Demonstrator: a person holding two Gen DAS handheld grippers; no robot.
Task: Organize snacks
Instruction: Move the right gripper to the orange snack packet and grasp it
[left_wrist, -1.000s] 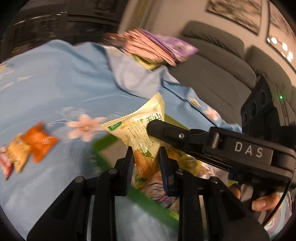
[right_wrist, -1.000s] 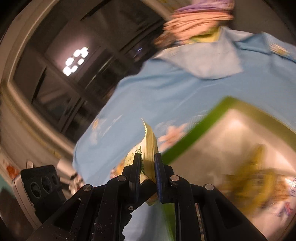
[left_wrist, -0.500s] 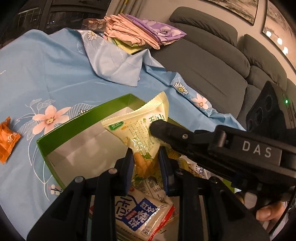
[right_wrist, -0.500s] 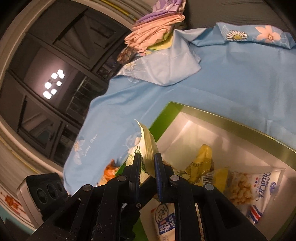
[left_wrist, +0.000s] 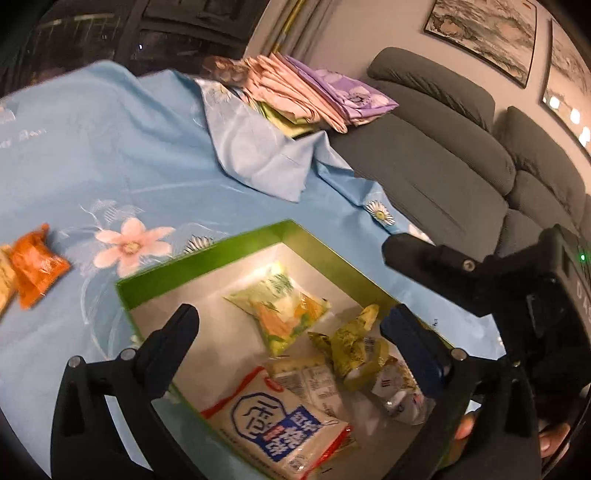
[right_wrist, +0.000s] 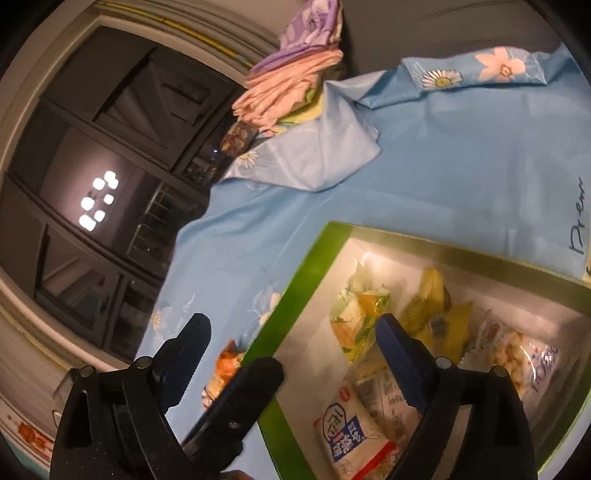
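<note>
A green-rimmed box (left_wrist: 207, 254) with a white floor lies on the blue floral cloth. In it lie a pale green snack bag (left_wrist: 280, 314), olive-yellow packets (left_wrist: 351, 343) and a white bag with blue print (left_wrist: 273, 424). My left gripper (left_wrist: 295, 325) is open and empty above the box. My right gripper (right_wrist: 291, 332) is open and empty over the box's left rim (right_wrist: 299, 291); the green bag (right_wrist: 354, 314) and a peanut bag (right_wrist: 517, 350) show there. An orange packet (left_wrist: 35, 266) lies on the cloth left of the box.
Folded pink and purple cloths (left_wrist: 314, 92) are stacked at the cloth's far edge. A grey sofa (left_wrist: 443, 155) stands to the right. The other gripper's black body (left_wrist: 517, 288) is close at the right. Dark windows (right_wrist: 92, 177) are behind.
Both grippers have opened and let go of the pale green snack bag, which now lies flat on the box floor.
</note>
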